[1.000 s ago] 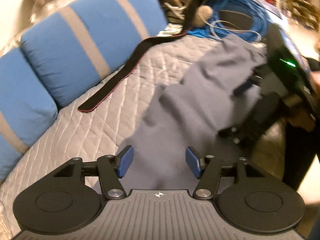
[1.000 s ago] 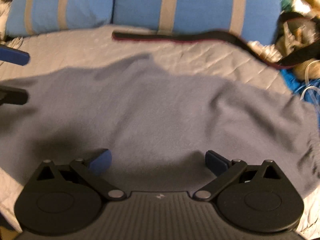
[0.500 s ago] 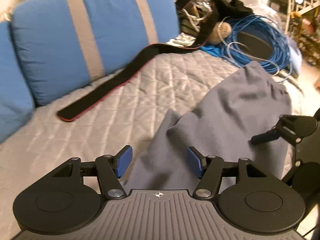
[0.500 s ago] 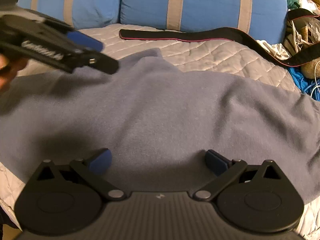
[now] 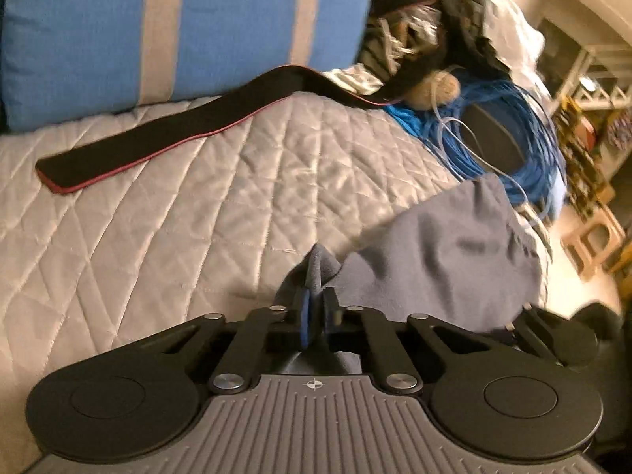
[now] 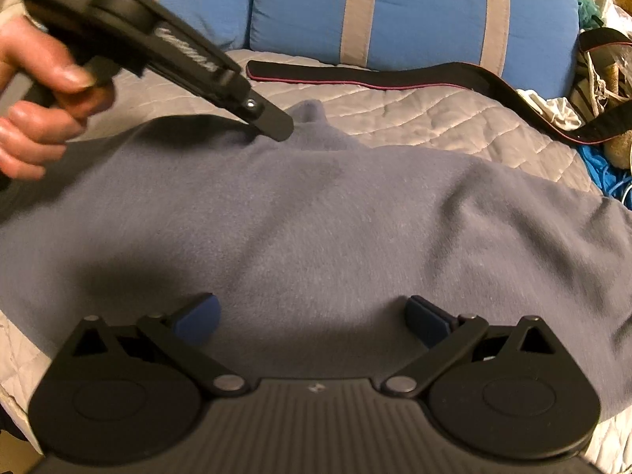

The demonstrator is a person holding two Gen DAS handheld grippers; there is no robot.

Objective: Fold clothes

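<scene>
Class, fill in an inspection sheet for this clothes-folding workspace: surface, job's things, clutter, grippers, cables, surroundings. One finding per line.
Surface: quilted grey bedspread, wrinkled.
Job's things: grey fleece garment spread flat, not yet folded.
Clutter: black strap with red edging lying across the bedspread, apart from the garment; heap of dark items beyond it.
Grippers: left hand-held gripper has just closed, pinching a raised peak of the garment's far edge; right hand-held gripper open, low over the near part of the garment, nothing between its pads.
Cables: coiled blue cable beside the garment's end.
Surroundings: blue cushions with grey stripes behind; shelving to the side.
</scene>
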